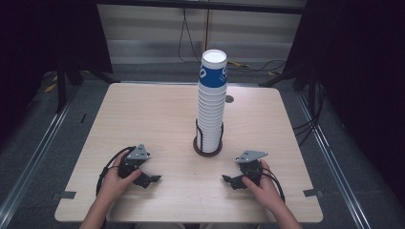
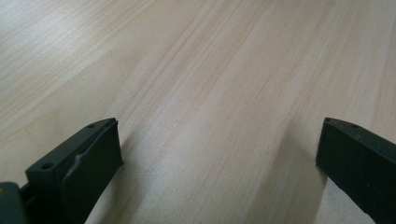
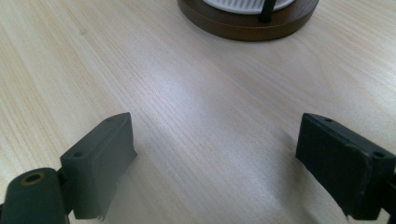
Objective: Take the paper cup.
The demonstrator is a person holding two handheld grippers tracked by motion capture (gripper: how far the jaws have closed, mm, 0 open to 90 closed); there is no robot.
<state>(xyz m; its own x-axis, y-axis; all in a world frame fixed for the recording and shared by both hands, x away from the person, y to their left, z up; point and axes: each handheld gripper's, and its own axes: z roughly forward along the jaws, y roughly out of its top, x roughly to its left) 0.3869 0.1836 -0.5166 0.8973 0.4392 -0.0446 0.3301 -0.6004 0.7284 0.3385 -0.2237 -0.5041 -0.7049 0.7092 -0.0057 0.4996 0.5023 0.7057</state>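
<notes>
Pale wood grain runs across the counter (image 1: 157, 119), and at its middle a tall stack of paper cups (image 1: 210, 102) stands upright in a dark round holder (image 1: 207, 147), whose thin black rods likely keep the column from toppling. Both tools rest low near the person's edge, well apart from the stack and from each other. The left hand-held gripper (image 1: 152, 180) is released, jaws spread wide over bare wood with nothing between them; the right hand-held gripper (image 1: 228, 180) is likewise released and empty, its own view facing the holder's base (image 3: 247, 21). Open surface lies on every side of the stack, so either tool has free room to approach, and the counter's edges are far from the cups.
</notes>
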